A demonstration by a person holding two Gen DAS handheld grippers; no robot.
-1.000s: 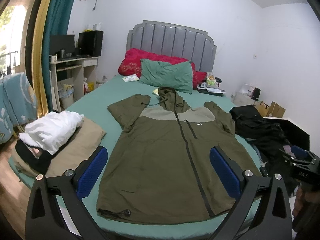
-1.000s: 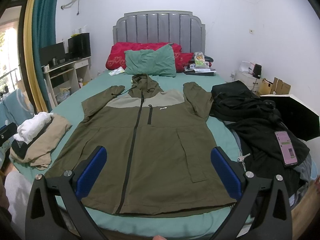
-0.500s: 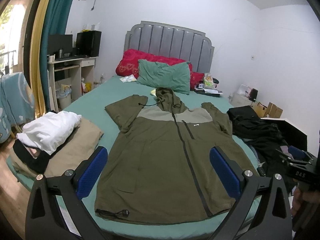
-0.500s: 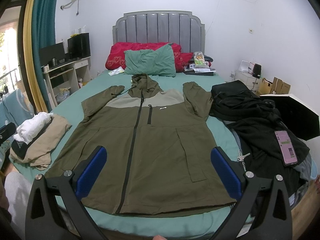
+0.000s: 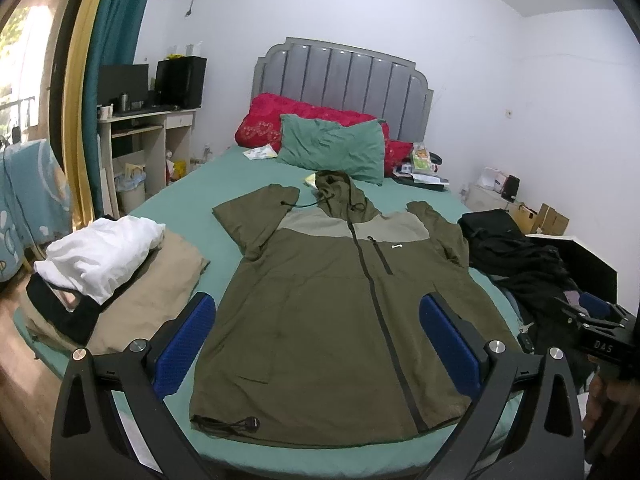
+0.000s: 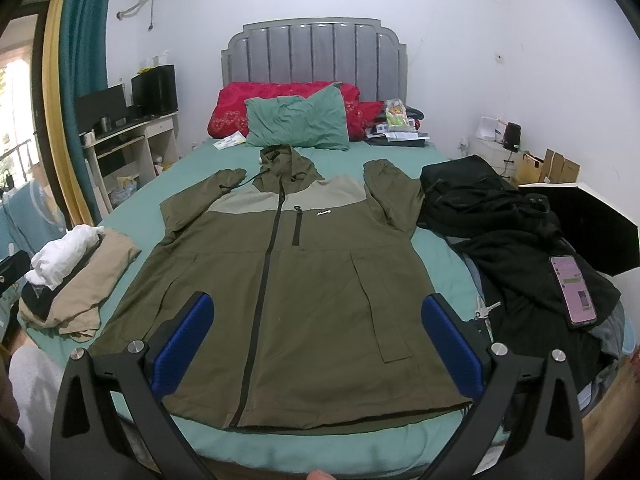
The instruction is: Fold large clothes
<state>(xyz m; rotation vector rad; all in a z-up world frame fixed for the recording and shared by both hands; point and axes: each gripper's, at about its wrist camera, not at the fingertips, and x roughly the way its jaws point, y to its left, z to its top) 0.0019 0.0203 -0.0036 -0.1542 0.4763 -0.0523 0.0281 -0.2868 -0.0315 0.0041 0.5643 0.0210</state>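
Both hand-held grippers, left [image 5: 316,336] and right [image 6: 318,336], hang wide open and empty above the olive jacket [image 6: 288,292].

both wrist views – bed foot, facing headboard [image 5: 340,76] | share jacket [image 6: 280,280]

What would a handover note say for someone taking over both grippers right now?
Left gripper: open, empty, held above the jacket's hem.
Right gripper: open, empty, also over the hem.
Olive hooded jacket: spread flat and zipped on the green bed, front up, hood toward the green pillow, both sleeves already folded in.
Finished pile: tan, white and black clothes at the bed's left edge.
Black clothes lie heaped on the right with a phone on top.
Left to do: fold the jacket's body, stack it.
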